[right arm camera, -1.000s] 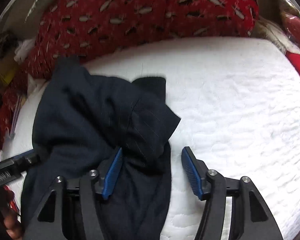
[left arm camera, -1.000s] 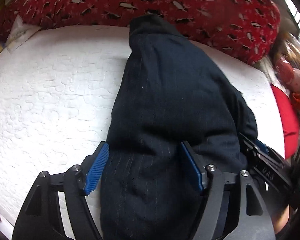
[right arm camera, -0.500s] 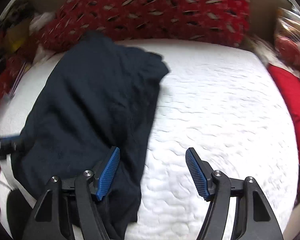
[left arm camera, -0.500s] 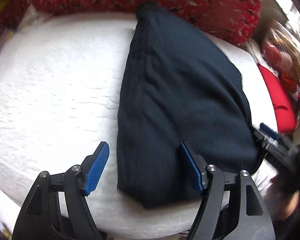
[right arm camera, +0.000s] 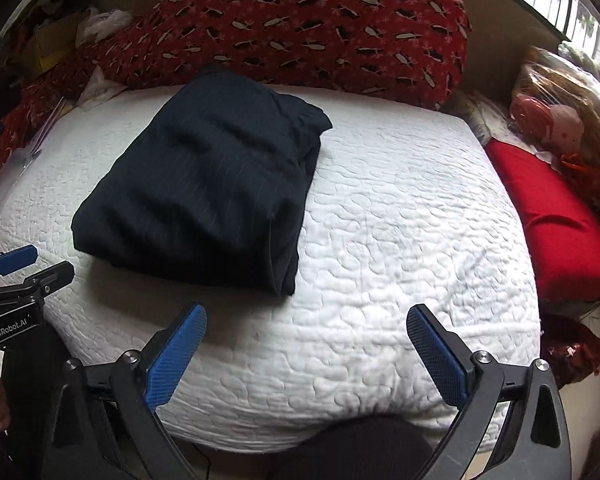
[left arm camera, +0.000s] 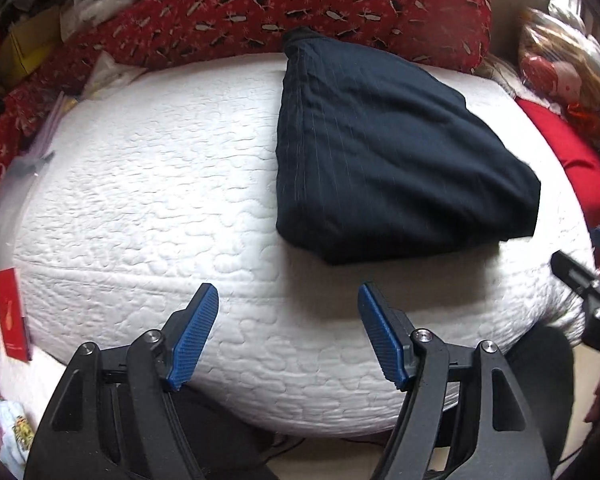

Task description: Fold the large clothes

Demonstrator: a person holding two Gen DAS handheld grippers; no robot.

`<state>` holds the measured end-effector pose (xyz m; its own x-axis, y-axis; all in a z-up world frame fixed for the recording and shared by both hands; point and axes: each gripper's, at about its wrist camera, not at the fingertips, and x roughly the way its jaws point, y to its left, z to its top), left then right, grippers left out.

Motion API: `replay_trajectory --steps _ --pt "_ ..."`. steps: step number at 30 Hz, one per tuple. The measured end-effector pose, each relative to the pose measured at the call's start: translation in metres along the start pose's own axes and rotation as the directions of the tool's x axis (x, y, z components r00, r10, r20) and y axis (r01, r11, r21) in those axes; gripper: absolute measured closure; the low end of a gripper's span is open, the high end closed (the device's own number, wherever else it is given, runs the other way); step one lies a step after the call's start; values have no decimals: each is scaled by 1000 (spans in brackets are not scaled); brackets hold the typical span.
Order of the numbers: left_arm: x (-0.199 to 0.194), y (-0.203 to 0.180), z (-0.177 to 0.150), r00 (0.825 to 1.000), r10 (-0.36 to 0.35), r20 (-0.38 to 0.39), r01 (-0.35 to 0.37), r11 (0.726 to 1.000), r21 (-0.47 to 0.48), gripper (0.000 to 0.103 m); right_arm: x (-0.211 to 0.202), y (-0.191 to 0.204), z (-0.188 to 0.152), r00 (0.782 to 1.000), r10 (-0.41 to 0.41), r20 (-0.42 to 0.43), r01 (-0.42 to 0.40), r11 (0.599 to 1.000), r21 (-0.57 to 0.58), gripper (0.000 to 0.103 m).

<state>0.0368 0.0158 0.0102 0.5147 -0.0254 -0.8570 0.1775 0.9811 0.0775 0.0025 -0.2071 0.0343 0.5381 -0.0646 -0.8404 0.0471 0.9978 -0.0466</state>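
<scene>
A dark navy pinstriped garment (left arm camera: 384,160) lies folded in a compact bundle on the white quilted mattress (left arm camera: 160,200); it also shows in the right wrist view (right arm camera: 212,188). My left gripper (left arm camera: 288,320) is open and empty, held back over the mattress's near edge, short of the garment. My right gripper (right arm camera: 306,344) is open and empty, also over the near edge, to the right of the bundle. The left gripper's tip shows in the right wrist view (right arm camera: 16,264).
A long red patterned pillow (right arm camera: 300,28) lies along the far side. A plain red cushion (right arm camera: 552,212) and bagged toys (right arm camera: 560,116) sit at the right. Papers and clutter (left arm camera: 40,136) lie at the far left. A red booklet (left arm camera: 14,316) lies on the floor.
Both grippers have let go of the garment and pulled back toward the near edge. The garment now lies flat and folded on the mattress.
</scene>
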Motion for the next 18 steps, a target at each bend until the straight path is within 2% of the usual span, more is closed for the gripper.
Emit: replay_trajectory --steps 4,9,18 --pt "-8 -10 -6 999 25 27 -25 999 20 31 -17 -6 -8 999 -16 38 15 999 32 2" --pt "-18 -23 -10 999 8 38 -9 1000 20 31 -32 -12 -14 996 -29 85 24 998 55 2" --pt "-30 -41 -14 999 -16 41 15 999 48 31 -40 -13 -15 994 -24 109 17 998 67 1"
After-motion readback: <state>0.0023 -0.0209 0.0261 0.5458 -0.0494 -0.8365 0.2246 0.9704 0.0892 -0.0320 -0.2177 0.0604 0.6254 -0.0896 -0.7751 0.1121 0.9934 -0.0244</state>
